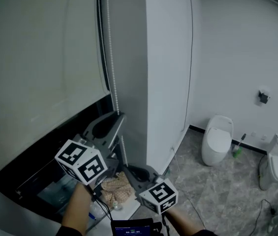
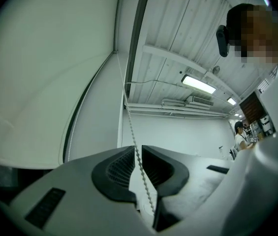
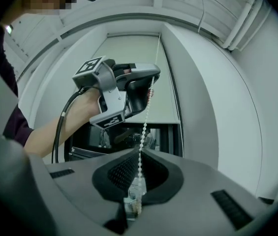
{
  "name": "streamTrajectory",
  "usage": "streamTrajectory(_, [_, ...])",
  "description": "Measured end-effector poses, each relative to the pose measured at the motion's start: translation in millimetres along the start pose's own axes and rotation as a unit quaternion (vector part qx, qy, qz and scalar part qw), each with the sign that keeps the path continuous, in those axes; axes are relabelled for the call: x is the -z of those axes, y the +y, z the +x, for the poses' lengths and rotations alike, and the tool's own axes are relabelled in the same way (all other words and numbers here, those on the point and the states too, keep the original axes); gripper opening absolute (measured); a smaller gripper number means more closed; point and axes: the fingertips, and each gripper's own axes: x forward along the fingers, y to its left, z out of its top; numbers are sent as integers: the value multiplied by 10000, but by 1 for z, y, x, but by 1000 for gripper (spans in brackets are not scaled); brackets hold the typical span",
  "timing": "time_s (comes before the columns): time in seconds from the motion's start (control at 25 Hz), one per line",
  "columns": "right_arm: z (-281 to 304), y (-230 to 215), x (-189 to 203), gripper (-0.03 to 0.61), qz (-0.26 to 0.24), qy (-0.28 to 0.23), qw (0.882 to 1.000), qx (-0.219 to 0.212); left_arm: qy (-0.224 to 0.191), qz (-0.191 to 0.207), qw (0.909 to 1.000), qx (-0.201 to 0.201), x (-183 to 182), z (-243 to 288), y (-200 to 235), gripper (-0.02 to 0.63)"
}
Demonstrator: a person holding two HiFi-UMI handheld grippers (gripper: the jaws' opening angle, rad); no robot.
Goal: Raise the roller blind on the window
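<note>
The pale roller blind (image 1: 40, 58) covers most of the window, and dark glass shows below its bottom edge. Its white bead chain (image 1: 110, 58) hangs along the blind's right side. My left gripper (image 1: 118, 116) is the upper one. In the left gripper view the chain (image 2: 131, 132) runs between the jaws of the left gripper (image 2: 138, 154), which stand narrowly apart around it. My right gripper (image 1: 133, 172) is lower, near the sill. In the right gripper view the right gripper (image 3: 139, 156) is shut on the chain (image 3: 143, 127), with the left gripper (image 3: 151, 80) above it.
A white wall column (image 1: 168, 73) stands just right of the chain. A patterned cloth (image 1: 114, 188) lies on the sill under the grippers. On the tiled floor to the right are a toilet (image 1: 217, 141), a green brush (image 1: 238, 150) and another white fixture (image 1: 275, 163).
</note>
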Motion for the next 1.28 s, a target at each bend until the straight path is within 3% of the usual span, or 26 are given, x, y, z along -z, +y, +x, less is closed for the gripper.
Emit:
streamTrajectory(0.36, [-14,-10,66,15,359,687,9970,59,331,110,9991,-232,59,-11,-3,20])
streamTrajectory(0.52, [-20,-9,81,17,710,833,9939,-156,365,116,9981,-480,83,-31,6,18])
streamTrajectory(0.76, [-10,-40,-3,32,852,81,9960,-267,588,117,9966,-556,112,-45,6,18])
streamTrajectory(1.08, [36,-54,-146,32,376,-934,9935,-536,968,121,9940,-490,164,-63,-10,18])
streamTrajectory(1.28, [63,-52,-192,32,311,-1171,9908,-609,1087,1,9927,-517,180,-71,-10,18])
